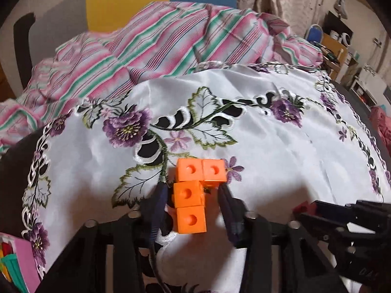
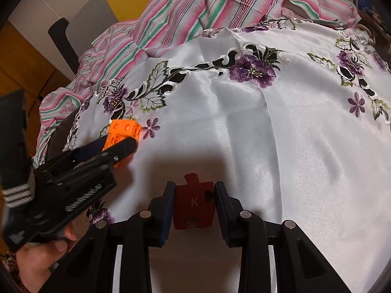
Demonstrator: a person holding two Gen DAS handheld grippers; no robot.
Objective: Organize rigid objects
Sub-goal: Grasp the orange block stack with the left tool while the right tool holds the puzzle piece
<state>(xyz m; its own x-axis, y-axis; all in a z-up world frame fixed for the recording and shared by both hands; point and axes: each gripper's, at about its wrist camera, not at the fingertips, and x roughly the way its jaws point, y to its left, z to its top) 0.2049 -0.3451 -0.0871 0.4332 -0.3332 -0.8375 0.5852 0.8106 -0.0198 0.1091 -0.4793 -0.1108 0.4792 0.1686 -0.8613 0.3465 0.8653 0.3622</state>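
Observation:
A cluster of joined orange cubes (image 1: 190, 195) sits on the white flowered cloth (image 1: 281, 151). My left gripper (image 1: 193, 193) has a finger on each side of the cluster with gaps showing, so it is open around it. The cubes also show in the right wrist view (image 2: 125, 129), partly hidden behind the left gripper (image 2: 117, 150). My right gripper (image 2: 194, 196) is shut on a dark red puzzle piece (image 2: 194, 206) marked K, held just above the cloth. The right gripper's body shows at the lower right of the left wrist view (image 1: 342, 222).
A pink and green striped cloth (image 1: 151, 46) is bunched along the far edge of the table. A pink box with colourful pieces (image 1: 14, 263) stands at the near left edge. Shelves and clutter (image 1: 342, 48) stand at the far right, off the table.

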